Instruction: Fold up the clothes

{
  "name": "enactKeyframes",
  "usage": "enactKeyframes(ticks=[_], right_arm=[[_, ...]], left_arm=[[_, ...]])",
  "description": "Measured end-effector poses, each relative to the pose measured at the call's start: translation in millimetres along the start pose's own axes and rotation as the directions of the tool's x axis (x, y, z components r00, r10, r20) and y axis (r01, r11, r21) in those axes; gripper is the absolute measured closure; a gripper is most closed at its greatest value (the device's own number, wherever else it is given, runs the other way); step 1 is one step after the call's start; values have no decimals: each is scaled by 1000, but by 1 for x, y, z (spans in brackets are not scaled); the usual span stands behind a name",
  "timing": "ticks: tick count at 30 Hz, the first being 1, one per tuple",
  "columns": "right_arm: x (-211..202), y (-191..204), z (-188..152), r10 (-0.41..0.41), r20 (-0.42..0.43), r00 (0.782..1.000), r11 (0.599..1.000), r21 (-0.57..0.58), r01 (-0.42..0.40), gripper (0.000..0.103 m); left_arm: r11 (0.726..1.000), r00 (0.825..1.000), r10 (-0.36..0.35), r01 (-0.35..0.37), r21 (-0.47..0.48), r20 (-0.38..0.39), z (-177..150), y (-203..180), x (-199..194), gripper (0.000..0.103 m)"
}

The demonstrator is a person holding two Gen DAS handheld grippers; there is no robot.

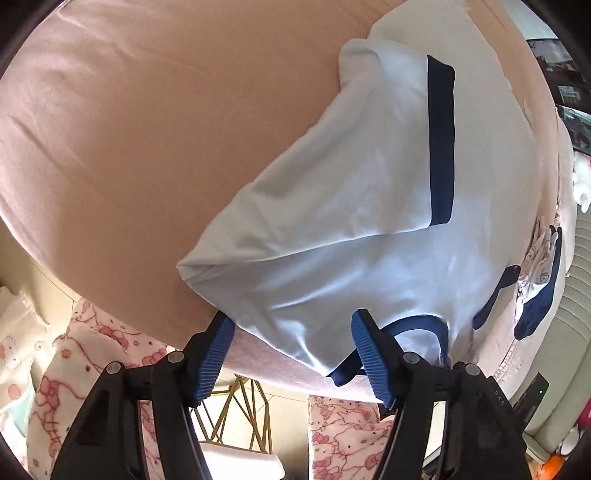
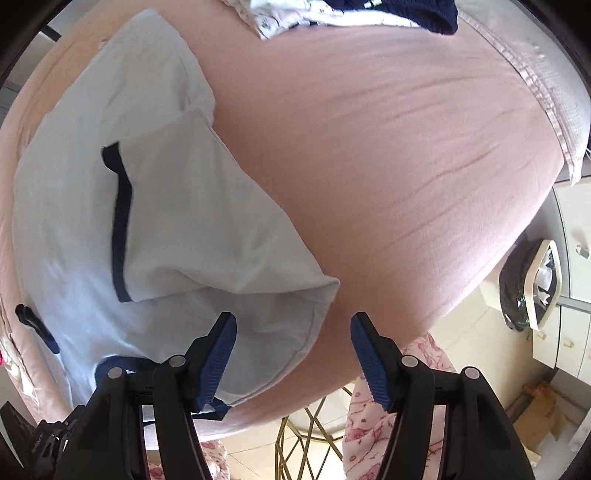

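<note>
A pale blue T-shirt (image 1: 354, 206) with navy cuffs and a navy collar (image 1: 417, 325) lies on a pink bedsheet (image 1: 147, 129), both sleeves folded in over the body. My left gripper (image 1: 291, 354) is open, its fingers straddling the near shoulder beside the collar, with nothing clamped. In the right wrist view the same shirt (image 2: 159, 229) lies to the left on the sheet (image 2: 406, 166). My right gripper (image 2: 293, 354) is open over the near edge; its left finger (image 2: 218, 354) is above the shirt's shoulder and its right finger (image 2: 369, 358) above bare sheet.
A heap of navy and white printed clothes (image 2: 354, 14) lies at the bed's far side, also seen as a clothes heap (image 1: 535, 273). A person's pink patterned pyjama legs (image 1: 92, 354) and a gold wire stool (image 1: 243, 413) are below the bed edge. A bin with a black bag (image 2: 528, 291) stands right.
</note>
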State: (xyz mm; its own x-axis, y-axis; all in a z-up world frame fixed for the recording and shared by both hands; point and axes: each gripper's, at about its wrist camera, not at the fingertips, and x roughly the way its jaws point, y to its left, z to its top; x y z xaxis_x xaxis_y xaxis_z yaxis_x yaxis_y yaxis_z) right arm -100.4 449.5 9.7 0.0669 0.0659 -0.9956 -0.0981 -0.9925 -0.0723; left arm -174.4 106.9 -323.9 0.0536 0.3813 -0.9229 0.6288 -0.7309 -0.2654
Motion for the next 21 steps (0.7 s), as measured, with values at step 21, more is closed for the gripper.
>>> enactKeyframes(ticks=[21], right_arm=[[-15, 22, -95, 152, -133, 979, 977, 171, -128, 40]], left_arm=[[942, 980, -196, 183, -282, -19, 34, 38, 26, 40]])
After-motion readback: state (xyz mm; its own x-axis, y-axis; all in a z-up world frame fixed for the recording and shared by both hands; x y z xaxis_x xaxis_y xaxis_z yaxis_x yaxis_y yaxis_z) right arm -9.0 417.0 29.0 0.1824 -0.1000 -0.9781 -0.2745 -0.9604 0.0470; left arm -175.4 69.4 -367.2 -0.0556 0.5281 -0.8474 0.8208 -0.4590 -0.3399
